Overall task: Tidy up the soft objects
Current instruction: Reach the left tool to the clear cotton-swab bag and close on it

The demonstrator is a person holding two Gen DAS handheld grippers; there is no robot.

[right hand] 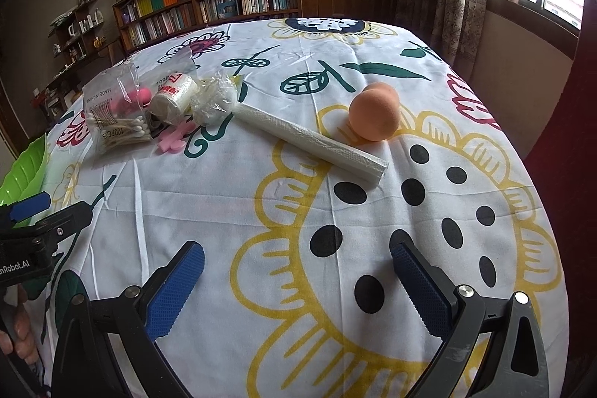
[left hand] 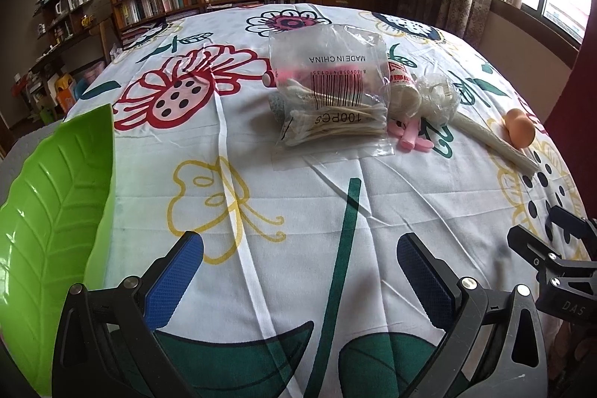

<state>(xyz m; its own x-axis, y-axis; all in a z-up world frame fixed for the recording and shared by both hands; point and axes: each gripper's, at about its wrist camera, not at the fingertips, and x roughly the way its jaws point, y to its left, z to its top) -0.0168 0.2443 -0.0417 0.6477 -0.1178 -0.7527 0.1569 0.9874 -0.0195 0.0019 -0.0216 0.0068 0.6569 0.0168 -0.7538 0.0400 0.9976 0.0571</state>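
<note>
The left gripper (left hand: 300, 280) hangs low over the flowered tablecloth (left hand: 335, 204) with its blue-padded fingers (left hand: 173, 280) spread wide and nothing between them; the right gripper (right hand: 298, 286) is likewise wide apart and empty. A broad stretch of bare cloth lies between both grippers and the soft things at the far middle of the table. The green leaf-shaped dish (left hand: 48, 230) sits at the near left edge, cut off by the frame. The clear bag of cotton swabs (left hand: 330, 99) reads "MADE IN CHINA" and "100PCS" above a barcode; it partly covers pink pieces and something grey that cannot be identified. Just right of it lie a small white roll with red print too blurred to read (right hand: 175, 92), a crumpled clear wrapper (right hand: 214, 99) and pink foam shapes (right hand: 173, 138). A long white roll (right hand: 313, 142) angles toward the near right, the orange sponge (right hand: 375, 116) close behind it; whether they touch is unclear. The left gripper's body shows "Robot.AI", partly cropped.
</note>
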